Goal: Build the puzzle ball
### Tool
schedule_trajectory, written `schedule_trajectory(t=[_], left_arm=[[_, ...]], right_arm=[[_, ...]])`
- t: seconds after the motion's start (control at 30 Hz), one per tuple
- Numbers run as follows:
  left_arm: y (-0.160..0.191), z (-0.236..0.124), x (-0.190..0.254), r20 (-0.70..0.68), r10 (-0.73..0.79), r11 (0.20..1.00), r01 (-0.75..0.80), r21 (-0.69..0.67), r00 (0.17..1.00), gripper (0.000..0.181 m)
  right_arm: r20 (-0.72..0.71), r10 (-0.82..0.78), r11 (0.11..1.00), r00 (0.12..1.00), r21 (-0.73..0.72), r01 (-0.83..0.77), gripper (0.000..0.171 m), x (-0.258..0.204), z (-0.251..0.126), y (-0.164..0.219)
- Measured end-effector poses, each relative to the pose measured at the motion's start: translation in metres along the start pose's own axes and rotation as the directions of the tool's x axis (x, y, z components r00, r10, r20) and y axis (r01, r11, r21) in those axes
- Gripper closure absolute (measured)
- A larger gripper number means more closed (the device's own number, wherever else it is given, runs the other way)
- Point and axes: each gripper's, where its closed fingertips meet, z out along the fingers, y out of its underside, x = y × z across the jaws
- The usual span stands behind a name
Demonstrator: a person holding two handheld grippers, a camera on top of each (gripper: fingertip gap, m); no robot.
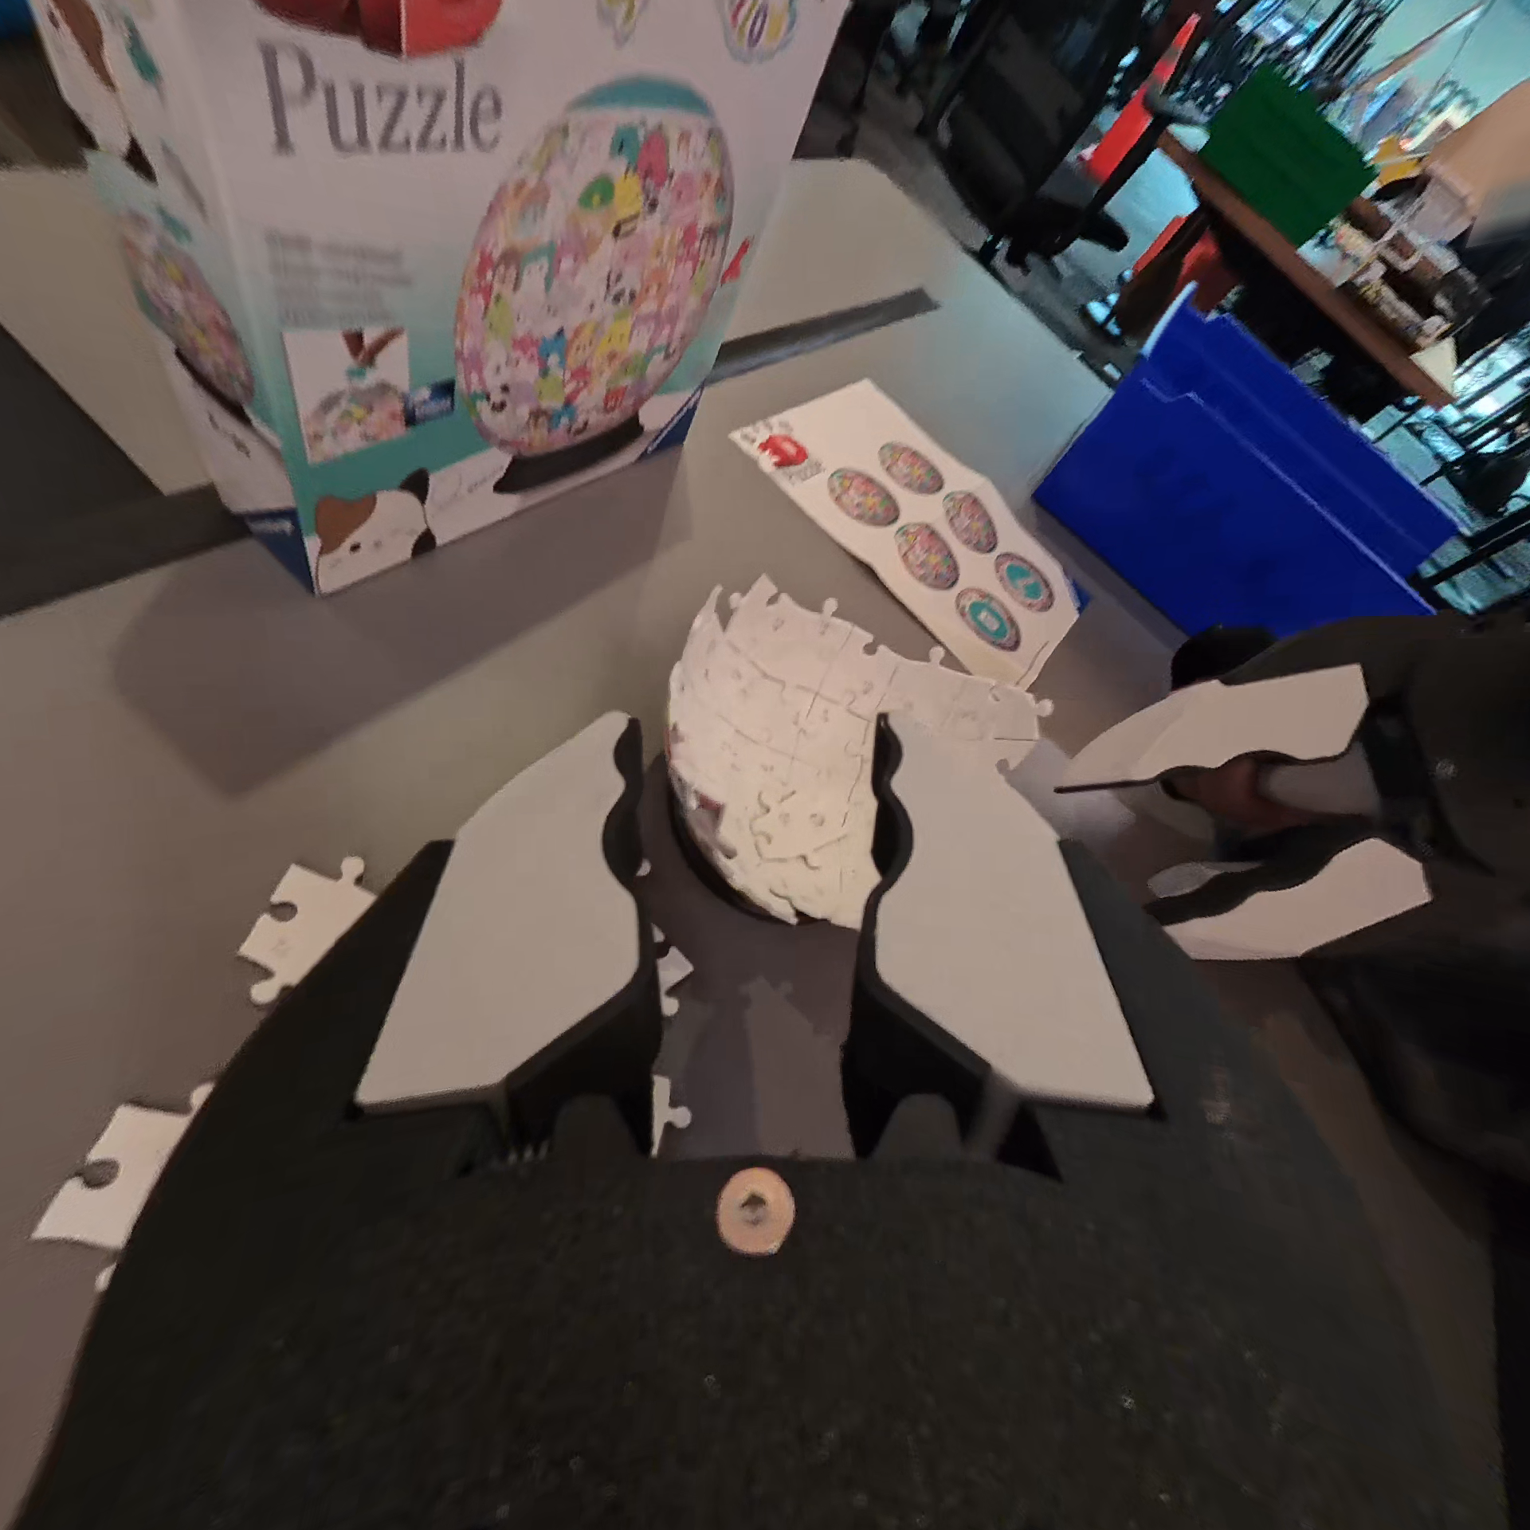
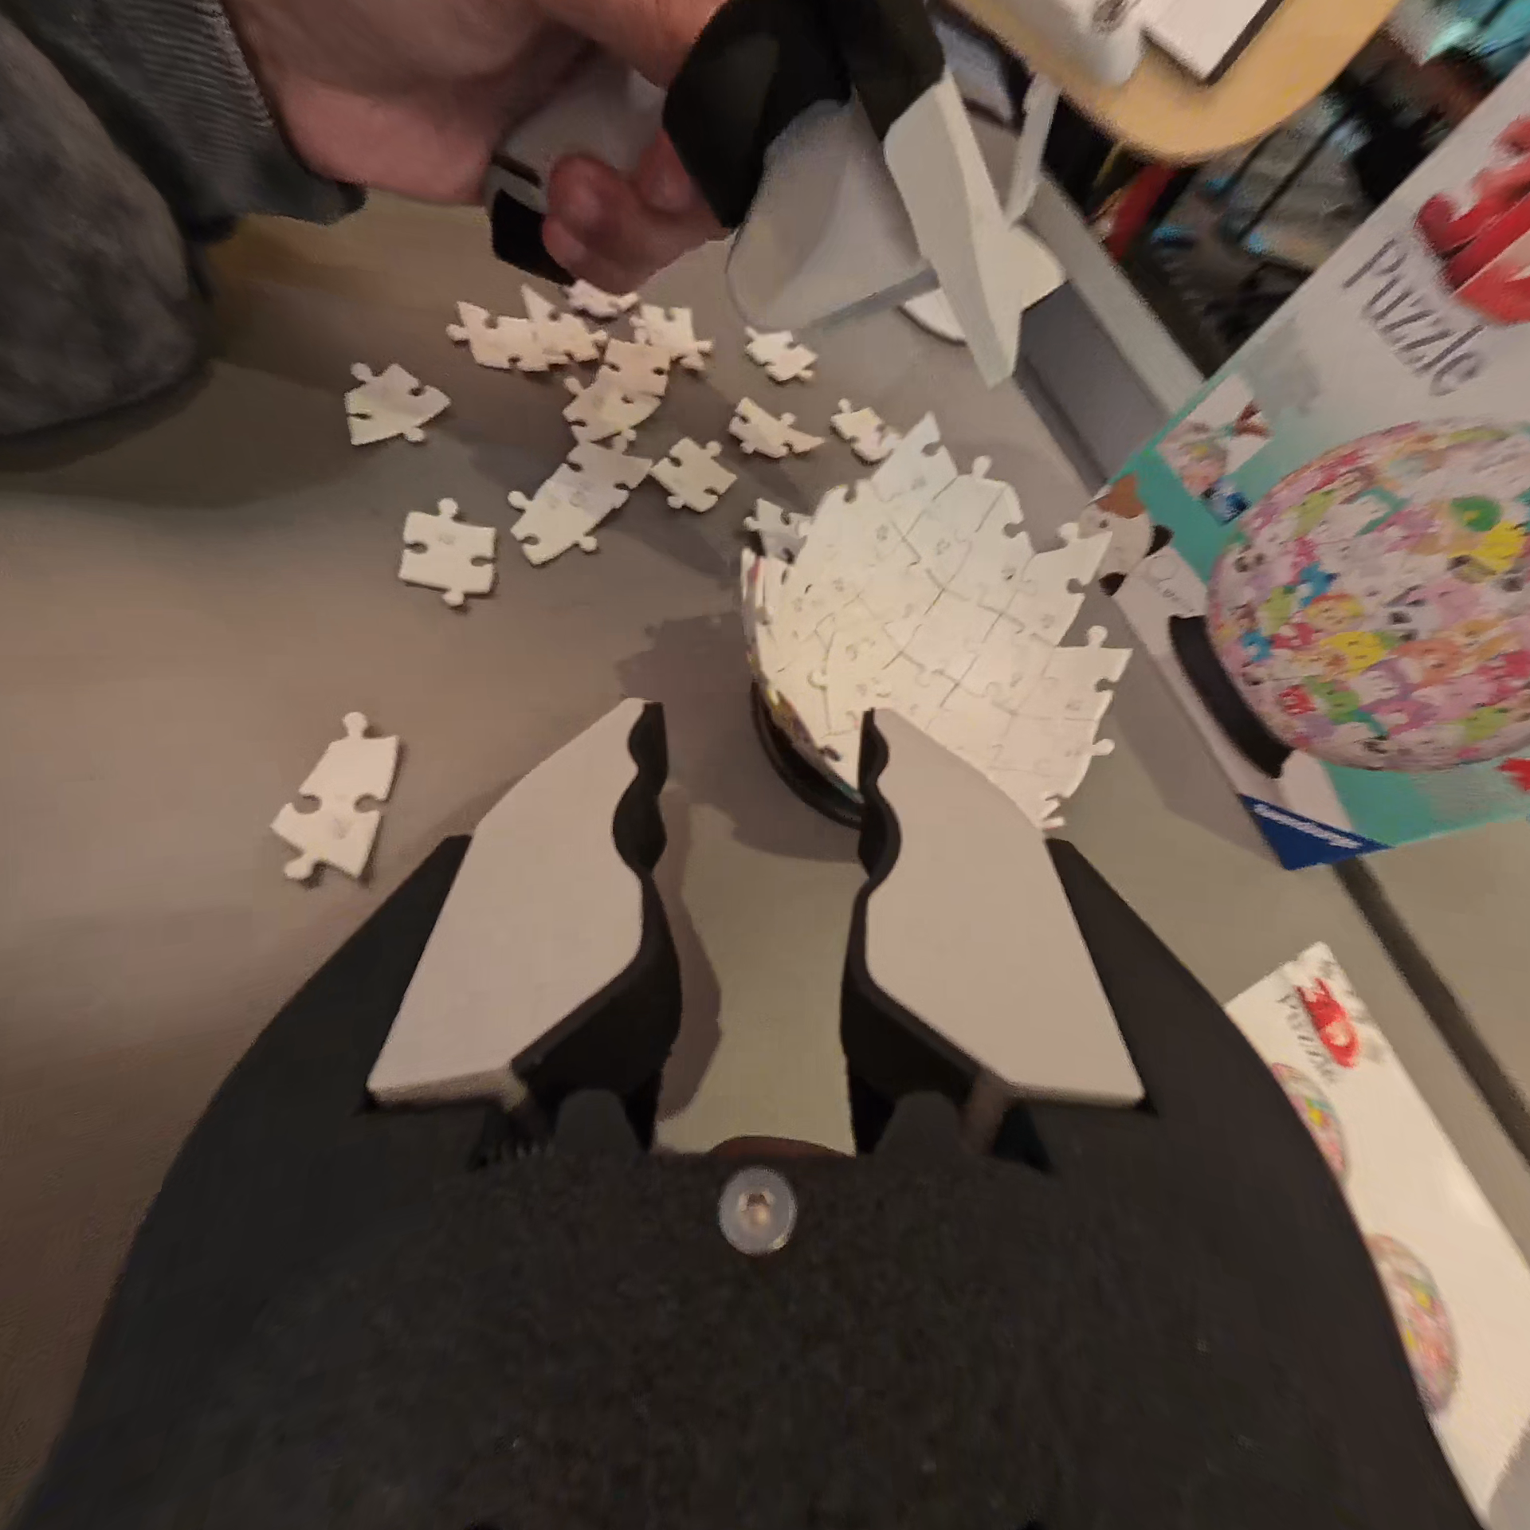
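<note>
A partly built puzzle ball point(image 1: 770, 745), an open white shell of joined pieces, stands on a black stand point(image 1: 704, 878) on the grey table. My left gripper point(image 1: 757, 737) is open and empty, its fingers on either side of the shell in view. My right gripper point(image 1: 1109, 836) shows at the right of the shell. In the right wrist view the right gripper point(image 2: 762, 720) is open and empty, just short of the ball point(image 2: 927, 621) and its stand point(image 2: 795, 770). The left gripper point(image 2: 878, 331) hangs above the ball's far side. Several loose white pieces point(image 2: 579, 430) lie beyond.
The puzzle box point(image 1: 464, 290) stands behind the ball, also at the right point(image 2: 1366, 579). A printed leaflet point(image 1: 919, 530) lies beside it. A blue bin point(image 1: 1242, 497) sits off the table's edge. Loose pieces point(image 1: 306, 919) lie at the left. A person's hand point(image 2: 414, 91) holds the left gripper.
</note>
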Motion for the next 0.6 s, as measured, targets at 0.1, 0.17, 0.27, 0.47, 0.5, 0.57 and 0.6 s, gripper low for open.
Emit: schedule_trajectory(t=[0.1,0.17,0.27,0.47,0.5,0.57,0.6], left_arm=[[-0.003,-0.006,-0.001,0.016,0.035,0.999,-0.035,0.021,0.999,0.129],[-0.001,-0.009,-0.005,0.017,0.023,1.000,-0.023,0.015,1.000,0.129],[-0.002,-0.012,-0.007,-0.008,-0.014,0.999,0.015,0.030,1.000,0.129],[-0.002,-0.014,-0.009,-0.005,-0.015,0.999,0.015,0.034,1.000,0.129],[-0.001,-0.013,-0.008,-0.009,-0.017,0.999,0.017,0.029,1.000,0.129],[0.001,-0.012,-0.010,-0.004,-0.022,1.000,0.023,0.019,1.000,0.129],[0.002,-0.011,-0.010,-0.003,-0.024,1.000,0.024,0.011,1.000,0.129]], right_arm=[[-0.076,-0.031,0.999,0.997,0.018,0.033,0.129,-0.005,0.002,-0.005],[-0.085,-0.041,0.999,0.996,-0.010,0.040,0.126,-0.007,0.009,-0.002],[-0.053,-0.024,0.998,0.998,-0.059,0.021,0.124,-0.013,0.017,0.007],[-0.046,-0.028,0.996,0.999,-0.082,0.024,0.123,-0.018,0.026,0.013],[-0.042,-0.032,0.995,0.999,-0.093,0.028,0.123,-0.019,0.028,0.015],[-0.036,-0.047,0.992,0.998,-0.116,0.042,0.123,-0.020,0.034,0.018],[-0.034,-0.059,0.991,0.998,-0.126,0.054,0.123,-0.021,0.036,0.019]])
